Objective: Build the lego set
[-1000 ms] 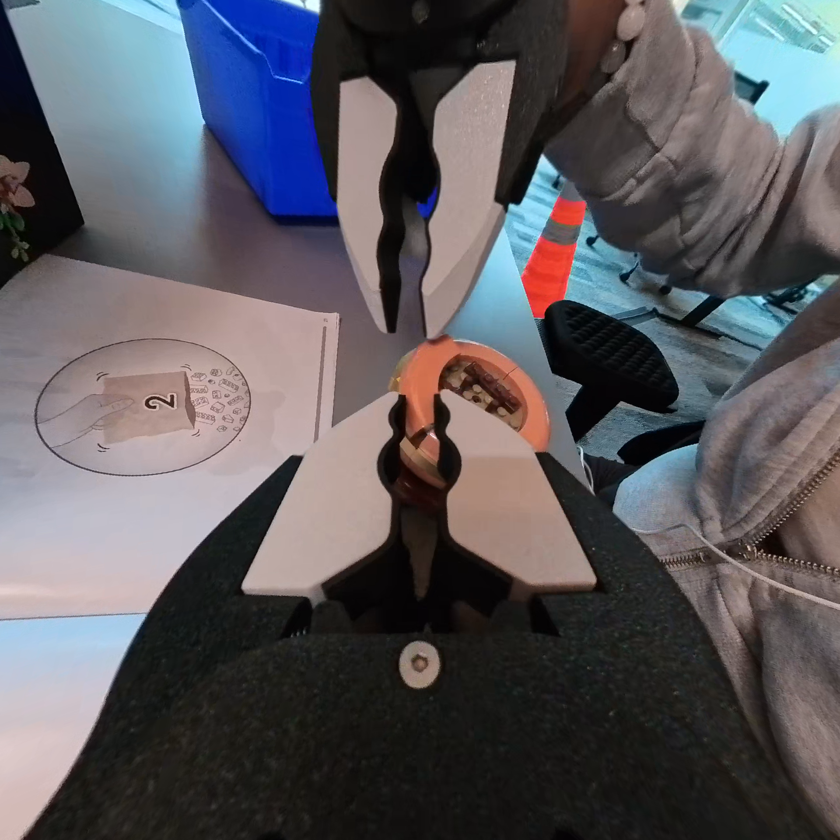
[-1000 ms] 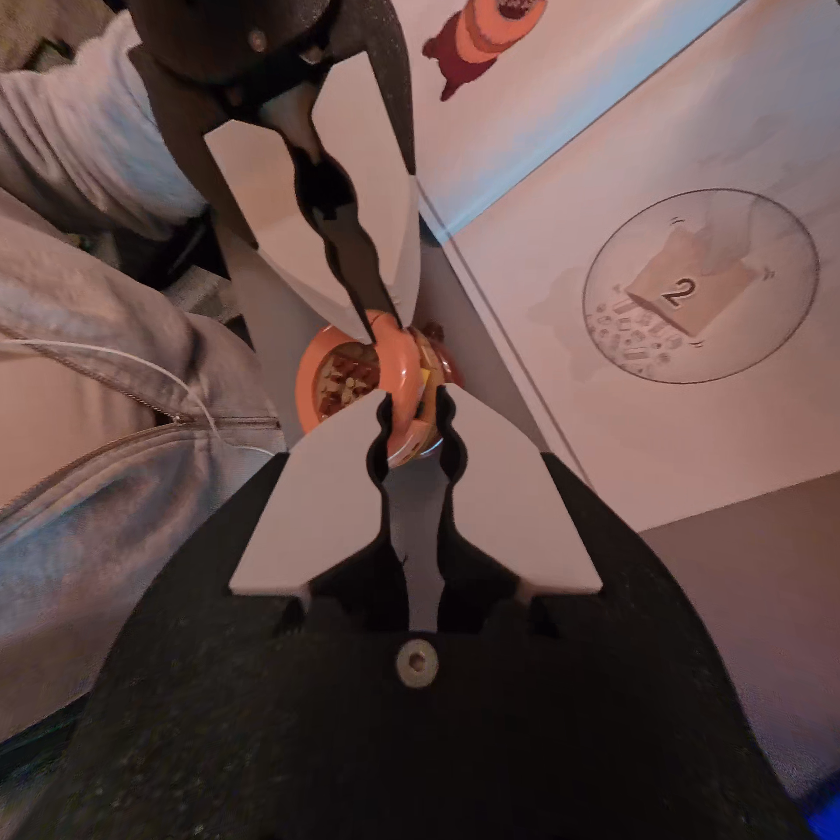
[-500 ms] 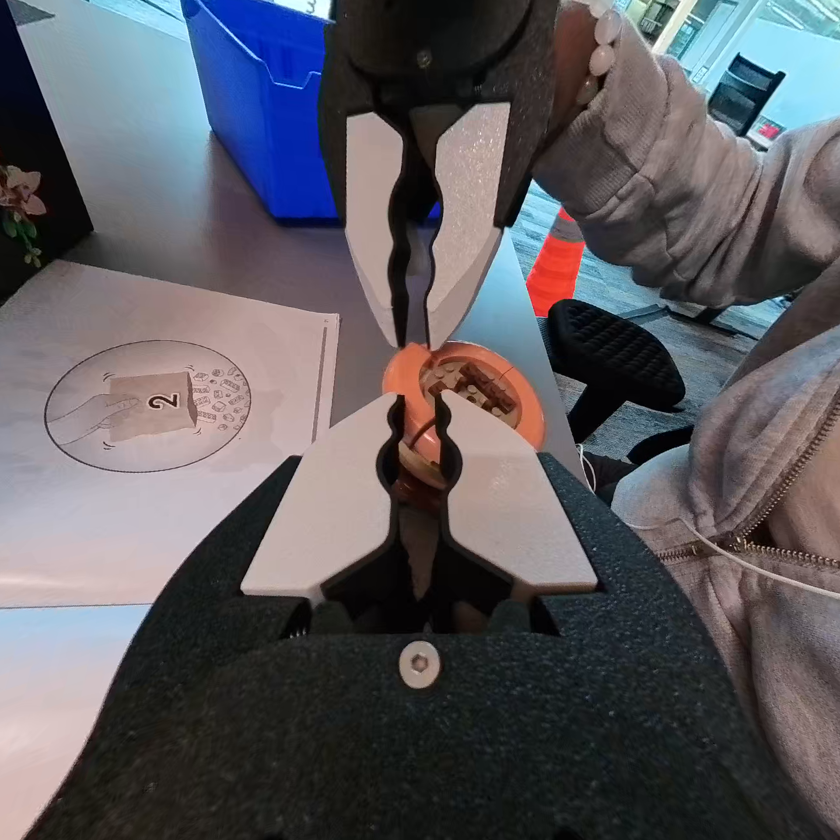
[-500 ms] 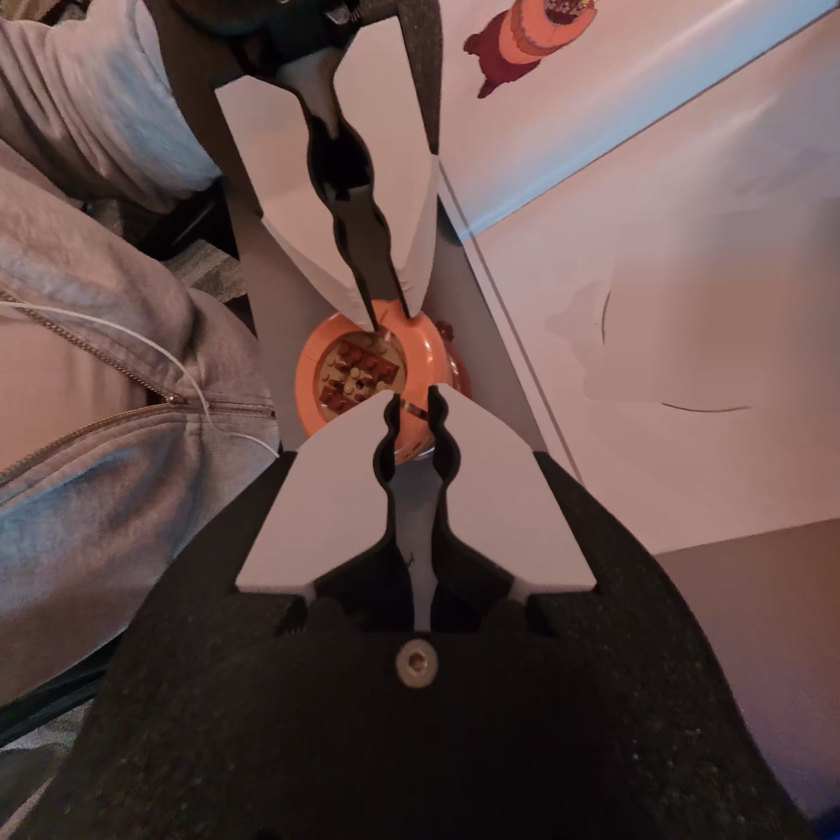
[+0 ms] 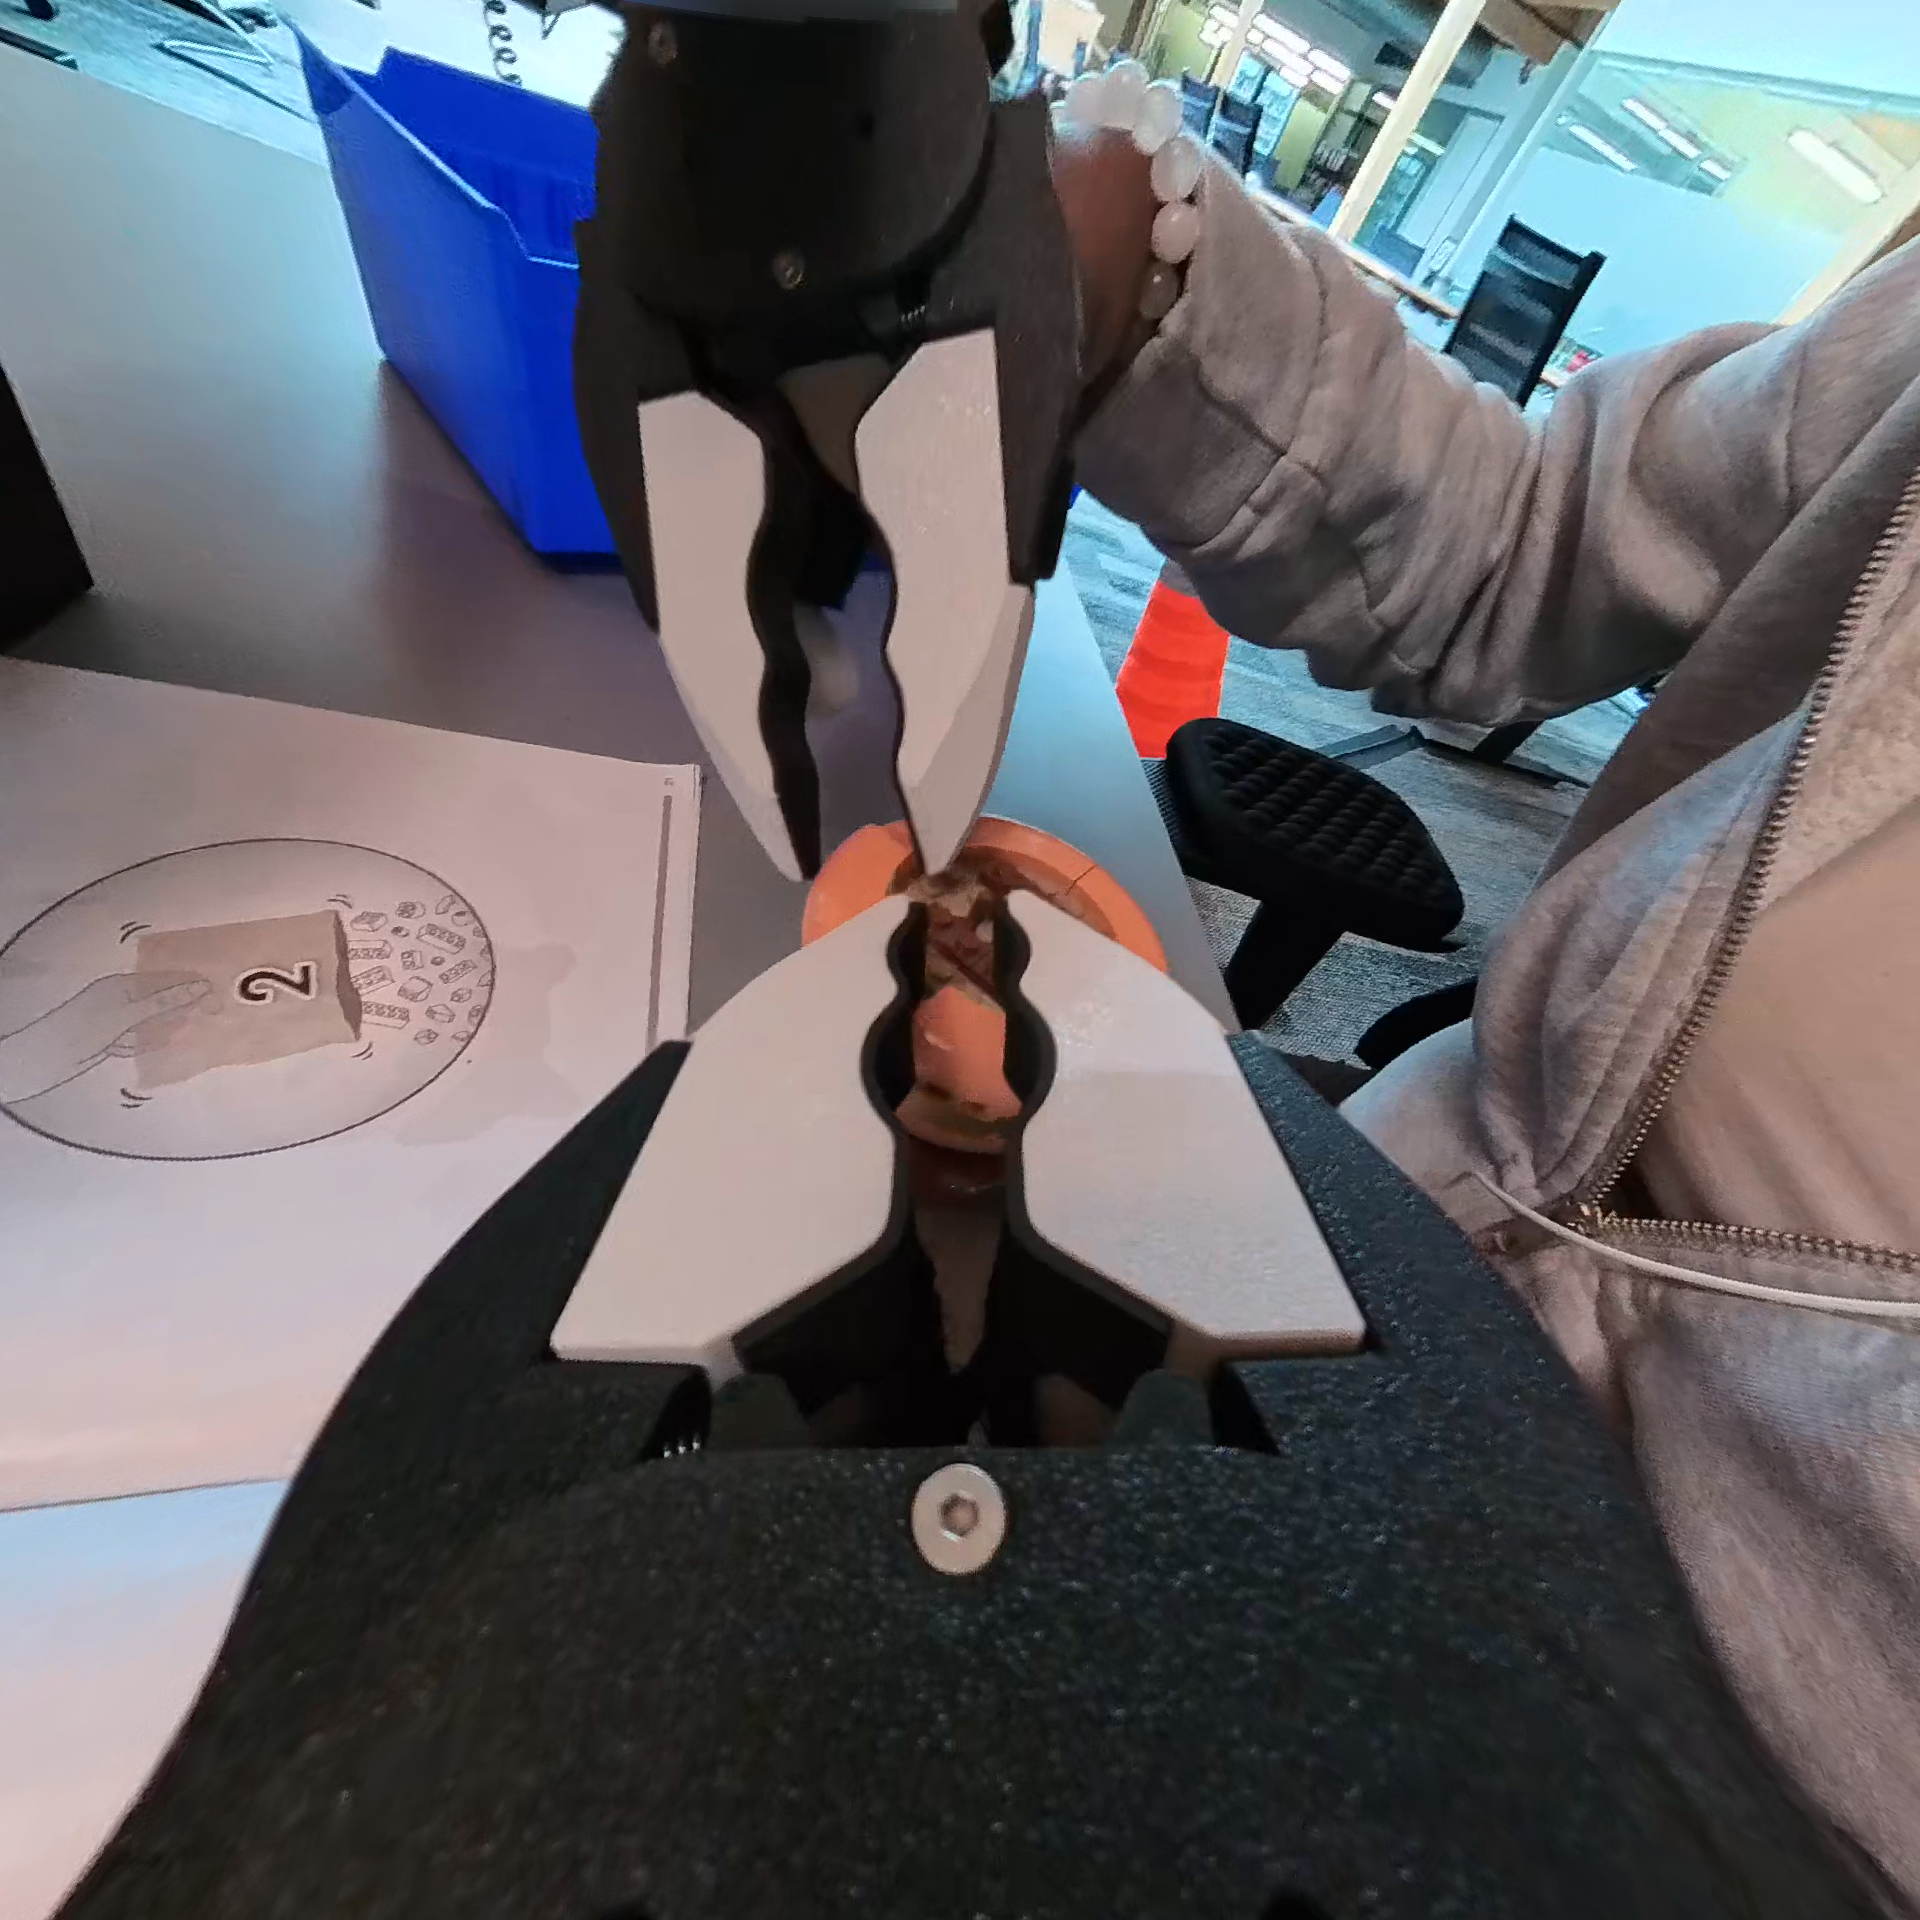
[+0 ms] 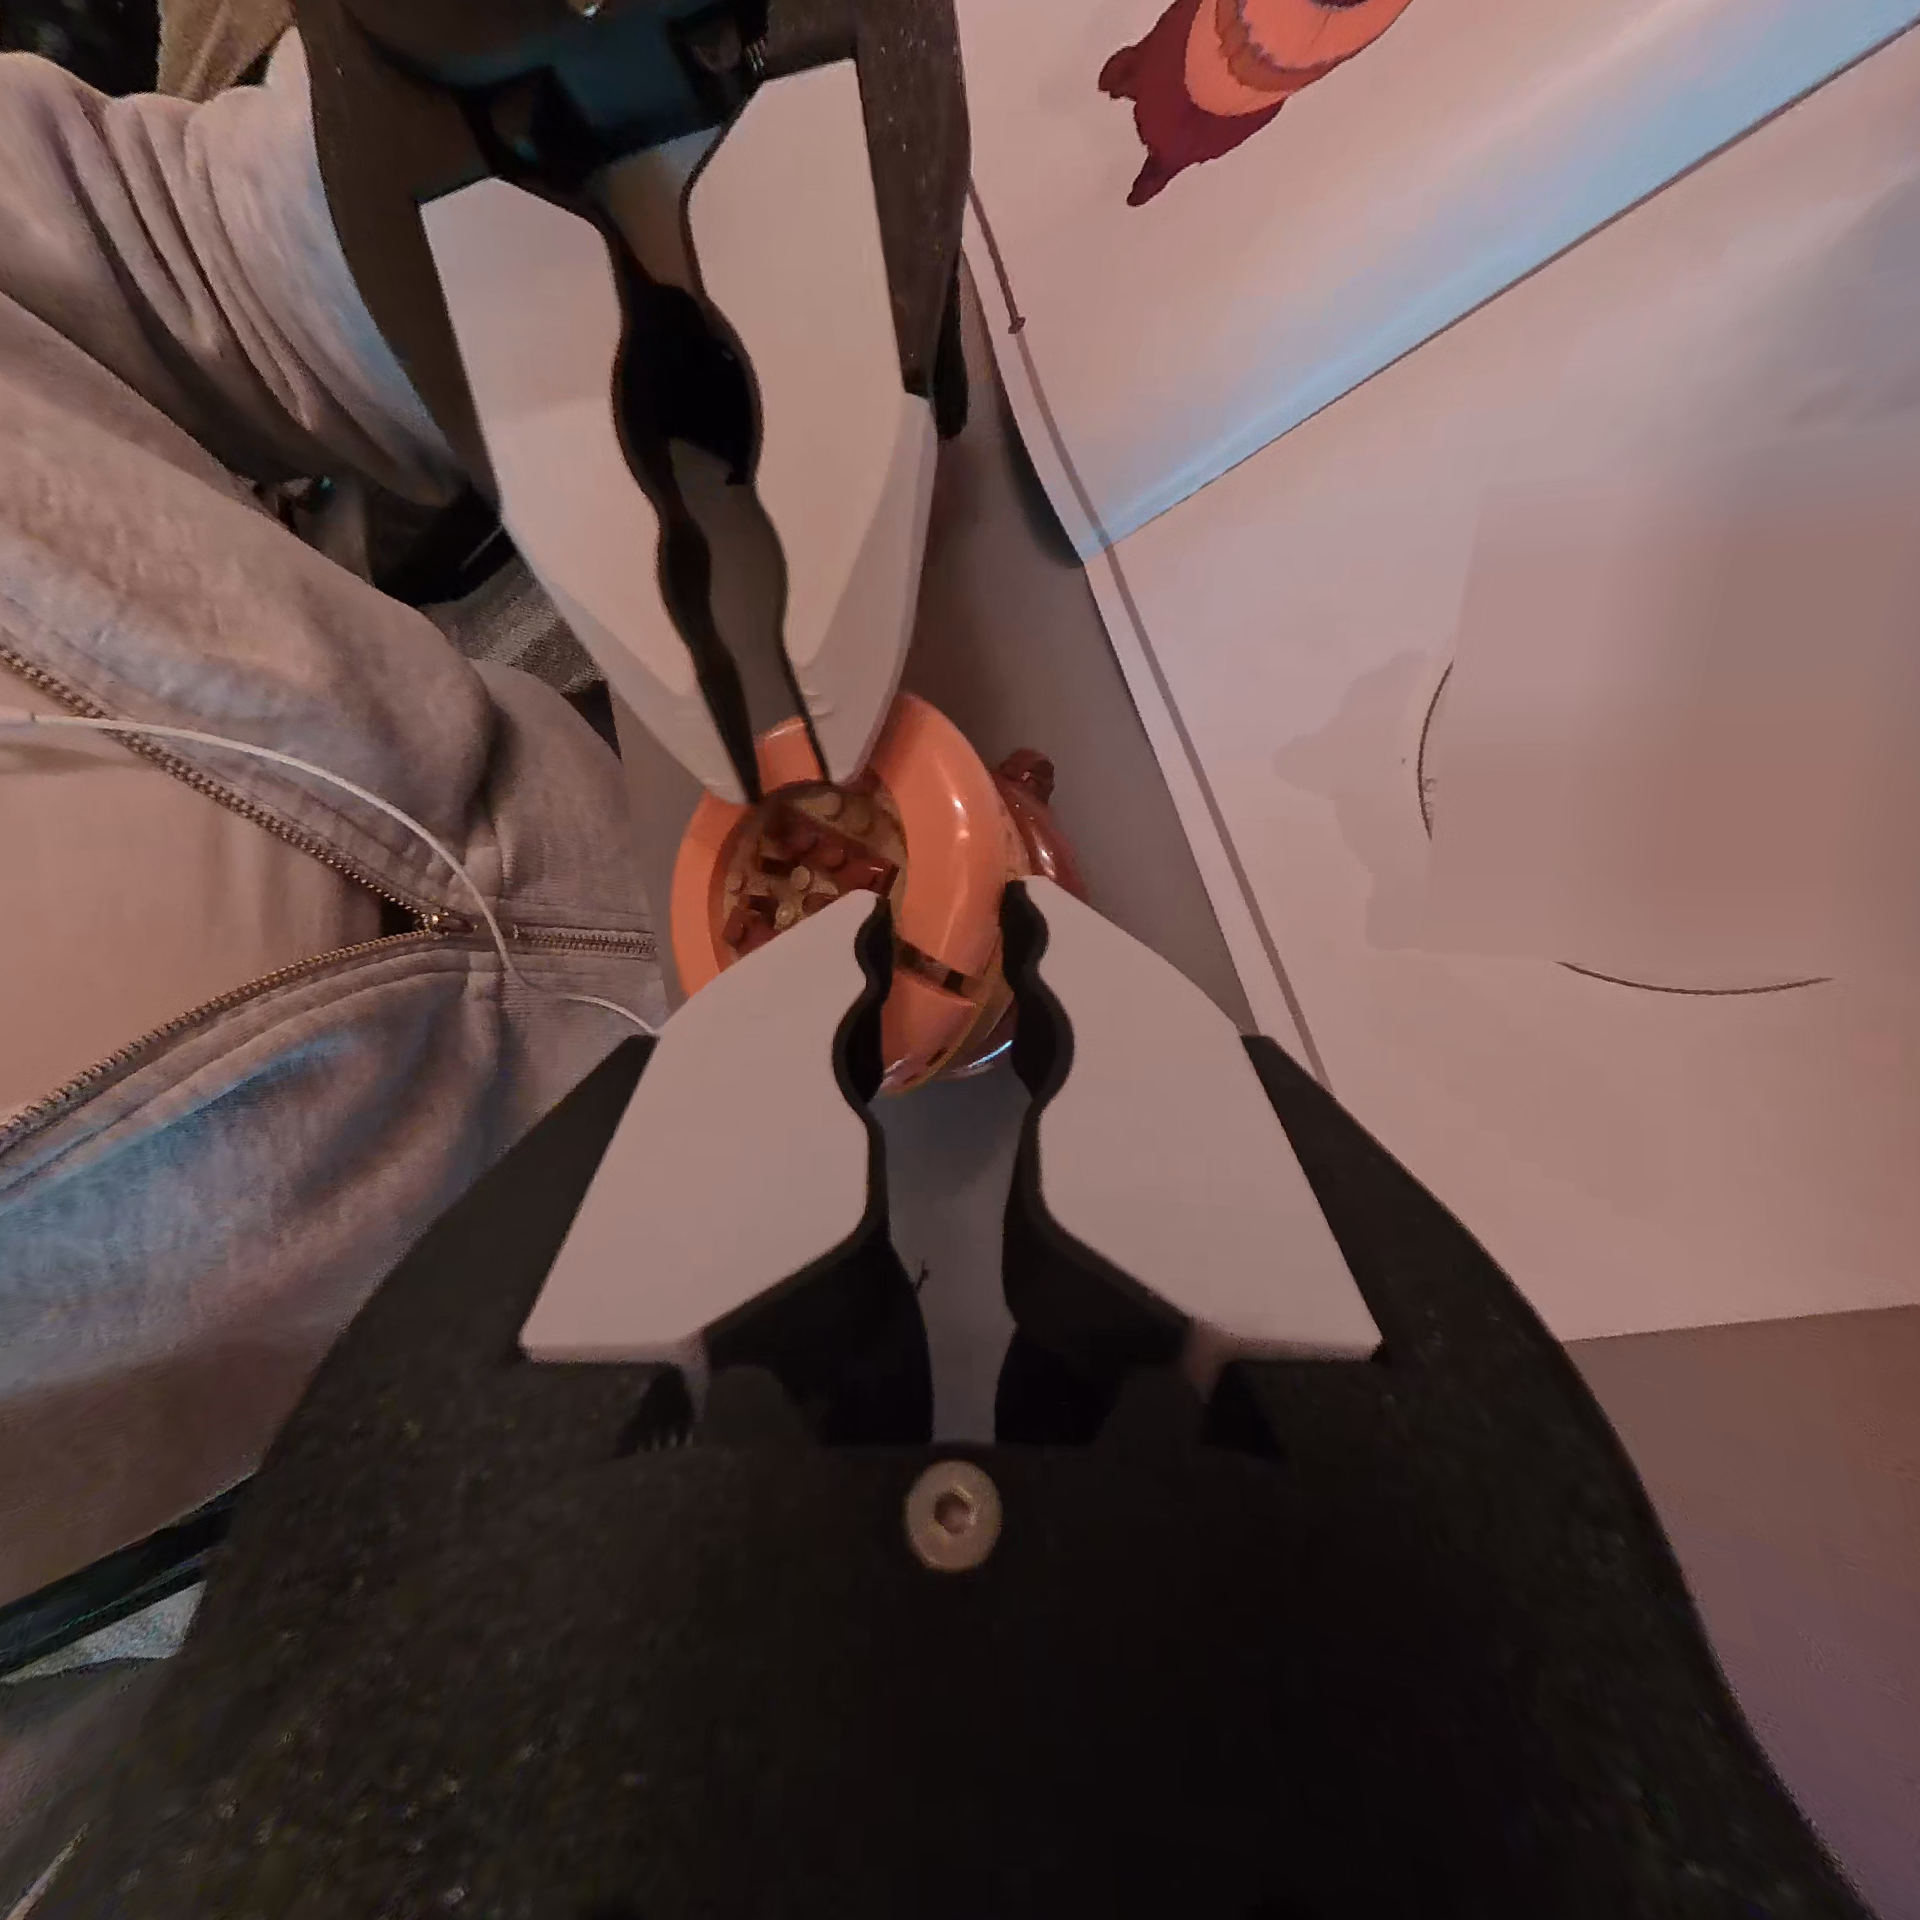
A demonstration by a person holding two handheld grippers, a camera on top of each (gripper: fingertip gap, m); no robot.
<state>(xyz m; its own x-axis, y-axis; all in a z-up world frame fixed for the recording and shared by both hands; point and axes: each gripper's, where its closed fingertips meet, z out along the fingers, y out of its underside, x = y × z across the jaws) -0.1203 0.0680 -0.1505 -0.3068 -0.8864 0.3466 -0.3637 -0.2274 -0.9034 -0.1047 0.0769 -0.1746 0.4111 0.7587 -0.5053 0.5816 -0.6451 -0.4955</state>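
Item: orange lego model (image 6: 940,831), centre frame above the counter (image 5: 260,436) edge, clamped across its rim in my left gripper (image 5: 954,914); my right gripper (image 6: 940,914), opposite, grasps its far rim, opening facing me.

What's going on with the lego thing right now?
Left gripper shut on orange lego piece. Right gripper grips its rim from the opposite side. Booklet lies beside; nothing blocking.
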